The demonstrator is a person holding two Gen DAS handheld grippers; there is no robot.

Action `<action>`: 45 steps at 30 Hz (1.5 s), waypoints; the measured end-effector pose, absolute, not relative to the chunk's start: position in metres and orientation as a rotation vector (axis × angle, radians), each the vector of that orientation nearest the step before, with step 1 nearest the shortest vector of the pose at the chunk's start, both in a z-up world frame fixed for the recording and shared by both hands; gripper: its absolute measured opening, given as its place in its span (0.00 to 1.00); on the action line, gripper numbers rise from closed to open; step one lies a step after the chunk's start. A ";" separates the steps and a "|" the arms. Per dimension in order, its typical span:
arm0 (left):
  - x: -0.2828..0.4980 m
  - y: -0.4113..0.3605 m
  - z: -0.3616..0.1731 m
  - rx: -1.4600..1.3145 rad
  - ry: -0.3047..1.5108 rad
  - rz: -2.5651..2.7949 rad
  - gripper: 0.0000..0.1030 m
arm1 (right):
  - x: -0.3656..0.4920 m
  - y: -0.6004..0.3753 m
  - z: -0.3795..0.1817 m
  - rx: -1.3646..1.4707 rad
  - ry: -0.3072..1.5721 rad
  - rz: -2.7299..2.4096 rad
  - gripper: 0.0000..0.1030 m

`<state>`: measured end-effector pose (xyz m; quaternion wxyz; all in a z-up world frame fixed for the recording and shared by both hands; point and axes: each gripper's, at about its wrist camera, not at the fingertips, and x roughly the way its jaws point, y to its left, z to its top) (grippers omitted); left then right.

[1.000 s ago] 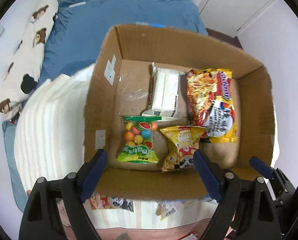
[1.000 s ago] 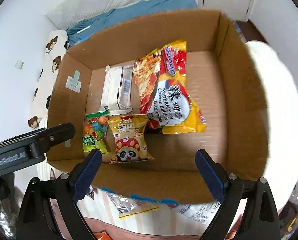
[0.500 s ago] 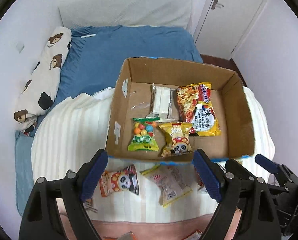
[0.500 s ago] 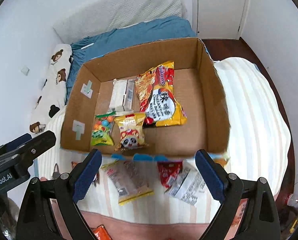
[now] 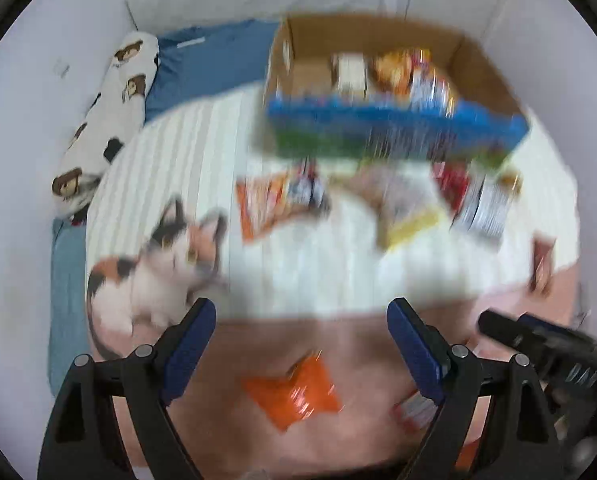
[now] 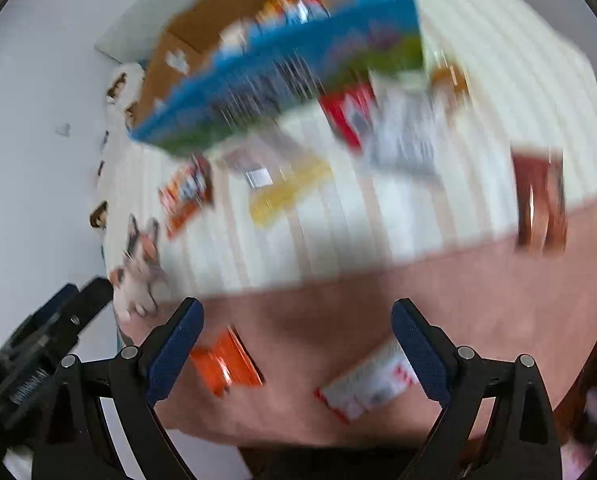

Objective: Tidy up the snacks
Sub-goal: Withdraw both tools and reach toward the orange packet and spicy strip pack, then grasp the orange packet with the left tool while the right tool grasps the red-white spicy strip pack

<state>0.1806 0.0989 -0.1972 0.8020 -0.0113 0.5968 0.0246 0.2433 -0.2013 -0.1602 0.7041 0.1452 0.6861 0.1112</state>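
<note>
Both views are motion-blurred. A cardboard box with a blue printed front holds several snack packs; it also shows in the right wrist view. Loose snack packs lie on the striped blanket before it: an orange panda pack, a yellow-edged pack, a red and white pack. Nearer, on the pink cover, lie an orange pack and a red-white pack. My left gripper is open and empty above the orange pack. My right gripper is open and empty.
A calico cat sits on the blanket at the left, close to my left finger. A bear-print pillow and blue bedding lie behind. A brown pack lies at the right. White walls surround the bed.
Both grippers have pulled back fast from the box and tilted down. The loose packs on the blanket, the pink cover and the cat have come into view. Both grippers stay open.
</note>
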 end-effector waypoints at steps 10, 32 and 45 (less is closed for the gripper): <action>0.120 0.087 -0.280 0.154 1.394 0.023 0.85 | 0.175 -0.233 -0.241 0.520 1.651 0.106 0.94; 0.160 0.070 -0.336 0.360 1.469 -0.019 0.85 | 0.161 -0.220 -0.283 0.475 1.626 -0.030 0.94; 0.162 0.096 -0.352 0.135 1.585 -0.065 0.85 | 0.173 -0.155 -0.274 0.045 1.520 0.128 0.53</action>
